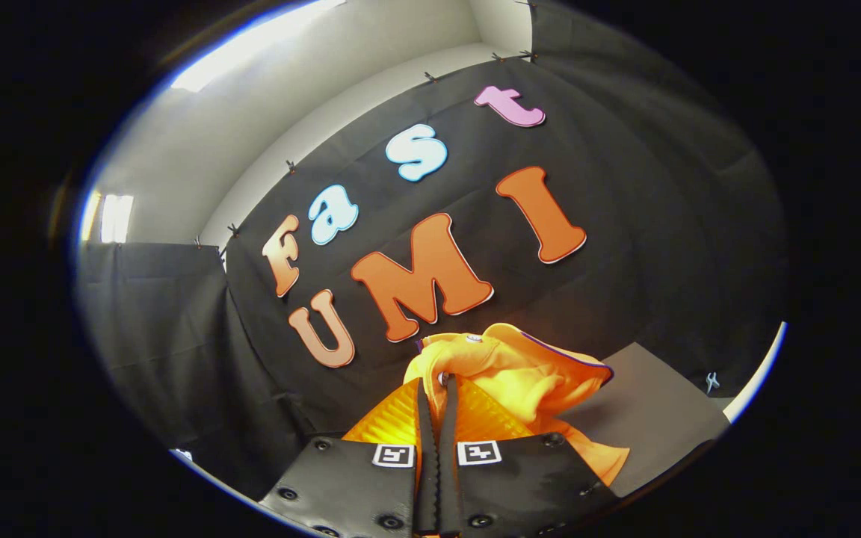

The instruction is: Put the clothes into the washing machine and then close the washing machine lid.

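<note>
Gripper (436, 385) fingers clamped on the orange garment (520, 373) bunched at twelve o'clock; carrying step; next, find the washer.

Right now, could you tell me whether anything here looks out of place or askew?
Nothing looks damaged or spilled. The gripper is shut on a bunched orange garment, which hangs crumpled ahead of the fingers, in front of the black cloth wall.
</note>
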A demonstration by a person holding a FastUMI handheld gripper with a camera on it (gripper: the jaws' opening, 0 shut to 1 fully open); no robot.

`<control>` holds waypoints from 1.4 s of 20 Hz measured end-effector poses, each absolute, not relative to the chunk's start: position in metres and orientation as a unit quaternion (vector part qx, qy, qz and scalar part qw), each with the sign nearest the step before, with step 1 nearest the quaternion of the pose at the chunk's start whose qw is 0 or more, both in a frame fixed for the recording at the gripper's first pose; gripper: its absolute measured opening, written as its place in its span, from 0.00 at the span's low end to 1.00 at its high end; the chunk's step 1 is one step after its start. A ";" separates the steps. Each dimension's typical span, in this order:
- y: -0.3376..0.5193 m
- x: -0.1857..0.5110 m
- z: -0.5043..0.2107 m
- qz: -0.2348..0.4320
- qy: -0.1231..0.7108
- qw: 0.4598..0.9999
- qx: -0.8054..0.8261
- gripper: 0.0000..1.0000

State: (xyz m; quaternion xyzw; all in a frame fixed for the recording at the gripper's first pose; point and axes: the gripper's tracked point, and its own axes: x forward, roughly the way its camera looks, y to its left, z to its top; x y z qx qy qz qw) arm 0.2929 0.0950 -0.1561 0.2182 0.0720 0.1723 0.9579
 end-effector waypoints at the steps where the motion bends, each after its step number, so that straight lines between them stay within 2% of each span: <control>1: 0.096 0.293 -0.154 0.174 0.068 0.958 0.216 0.08; 13: 0.121 0.298 -0.139 0.175 0.027 0.971 0.163 0.07; 23: 0.179 0.284 -0.148 0.244 0.053 0.953 0.171 0.08; 28: 0.189 0.279 -0.166 0.251 0.085 0.951 0.159 0.08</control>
